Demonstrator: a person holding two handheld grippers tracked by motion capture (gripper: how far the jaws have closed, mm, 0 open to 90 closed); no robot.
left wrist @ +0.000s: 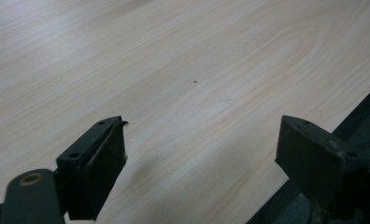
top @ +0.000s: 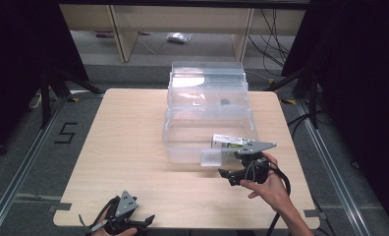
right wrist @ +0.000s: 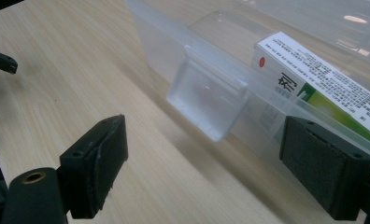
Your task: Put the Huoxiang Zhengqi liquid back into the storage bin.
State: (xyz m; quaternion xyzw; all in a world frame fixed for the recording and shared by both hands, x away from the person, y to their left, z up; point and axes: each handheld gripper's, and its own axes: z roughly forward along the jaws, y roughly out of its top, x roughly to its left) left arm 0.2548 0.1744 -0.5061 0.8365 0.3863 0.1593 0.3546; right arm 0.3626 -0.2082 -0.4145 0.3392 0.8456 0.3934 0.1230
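From above: a clear plastic box (top: pixel 208 130) standing open near the middle of the wooden table (top: pixel 128 147), lid tipped back behind it, so that the inside can be reached from the near side. A white-and-green carton (top: pixel 228 142) lying tilted on the box's near right rim, not yet down inside, probably just let go there. Right gripper (top: pixel 232 177) held low just in front of that corner, close enough to nudge or retake the carton. Left gripper (top: pixel 144 222) parked at the table's near edge, well apart from the box, likely kept out of the way. Along the left gripper: jaws wide apart and empty over bare wood, table edge at the right, nothing to grasp. Along the right gripper: jaws spread wide, holding nothing, aimed at the box's front wall and its latch tab (right wrist: pixel 206 100); carton (right wrist: pixel 323 88) resting across the rim beyond the far jaw. Judged from this: carton most of the way in, a push or a regrip still needed to seat it.
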